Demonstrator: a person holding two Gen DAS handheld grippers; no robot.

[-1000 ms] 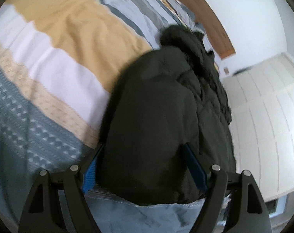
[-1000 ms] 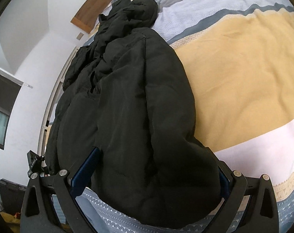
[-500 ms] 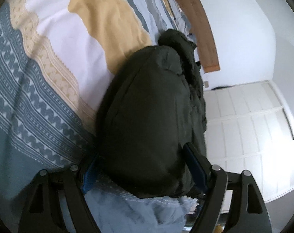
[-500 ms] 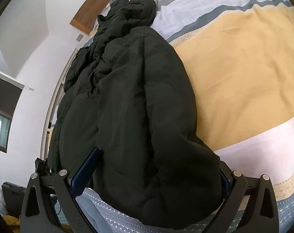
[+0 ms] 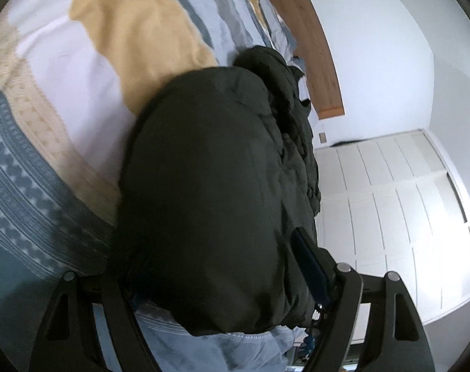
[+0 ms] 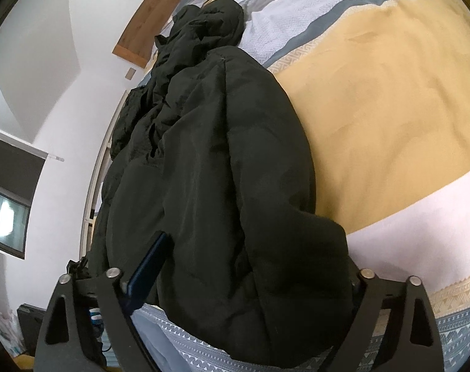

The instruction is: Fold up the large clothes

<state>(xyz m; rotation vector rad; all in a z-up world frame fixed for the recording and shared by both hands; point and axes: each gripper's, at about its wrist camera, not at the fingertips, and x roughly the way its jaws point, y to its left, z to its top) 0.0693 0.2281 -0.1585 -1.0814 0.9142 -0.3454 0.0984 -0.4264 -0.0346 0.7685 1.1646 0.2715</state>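
Note:
A dark puffy jacket (image 5: 204,186) lies lengthwise on the striped bedspread (image 5: 80,93), its hood (image 5: 259,59) at the far end by the headboard. My left gripper (image 5: 213,248) straddles the near hem with its jaws closing; the bulky fabric fills the gap and hides the left pad, while the blue right pad still shows. In the right wrist view the same jacket (image 6: 204,170) runs away from me. My right gripper (image 6: 253,248) is also closing around the hem; its left blue pad digs into the fabric and the jacket covers its right pad.
The bedspread (image 6: 390,93) stretches wide to the right of the jacket. A wooden headboard (image 6: 148,24) closes the far end. White wardrobe doors (image 5: 405,217) stand beyond the bed's other side. A window with a dark blind (image 6: 5,210) is in the wall.
The left view has rolled and come closer, and the hem now covers the left gripper's left pad. The right gripper's jaws have narrowed, its left pad pushed inward against the jacket.

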